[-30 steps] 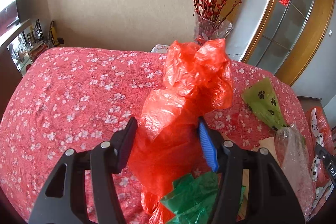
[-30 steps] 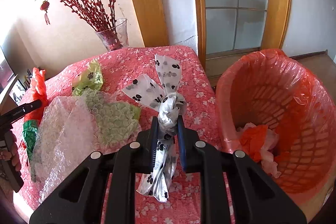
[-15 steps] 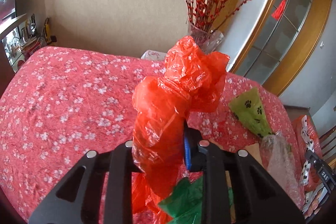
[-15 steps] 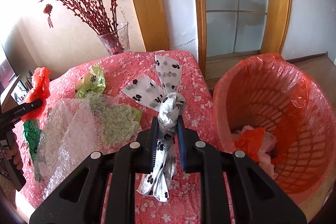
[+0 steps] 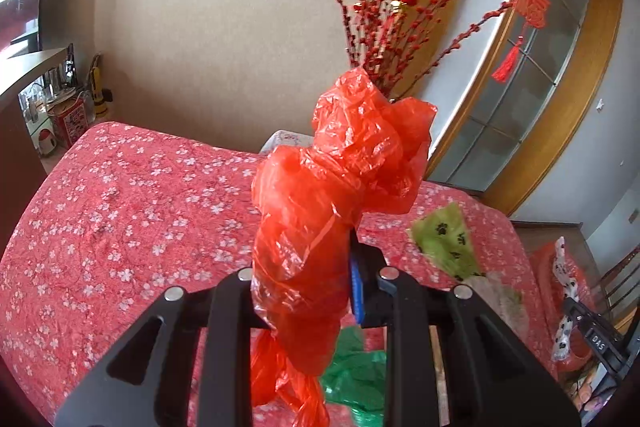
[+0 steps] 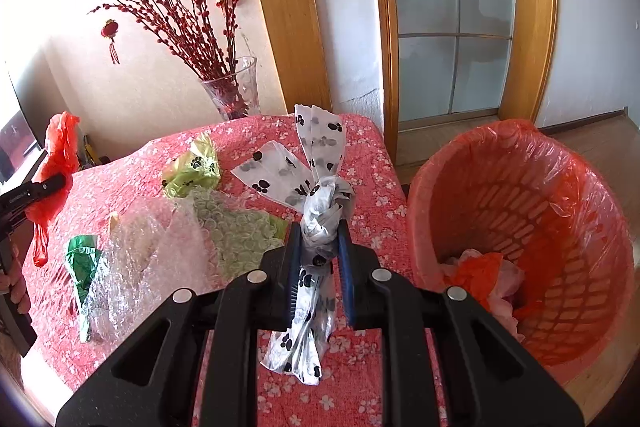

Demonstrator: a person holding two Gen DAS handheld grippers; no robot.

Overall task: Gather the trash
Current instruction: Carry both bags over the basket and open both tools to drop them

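Left gripper [image 5: 304, 291] pinches red bag [image 5: 340, 179], lifted above desk [image 5: 120, 211]; right gripper [image 6: 319, 263] pinches knotted paw-print bag [image 6: 316, 211], beside basket [image 6: 520, 227].

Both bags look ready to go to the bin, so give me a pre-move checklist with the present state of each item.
1. Left gripper shut on the red bag: ok, jaws pinch its middle.
2. Red bag clear of the table: cannot tell; its tail hangs low over the green bag.
3. Right gripper shut on the paw-print bag: ok, gripped below the knot.
4. Paw-print bag lifted off the table: cannot tell.
5. Bin lined and with room: ok, only scraps at the bottom.
6. Trash left on the table: not ok; bubble wrap and a light green bag remain.
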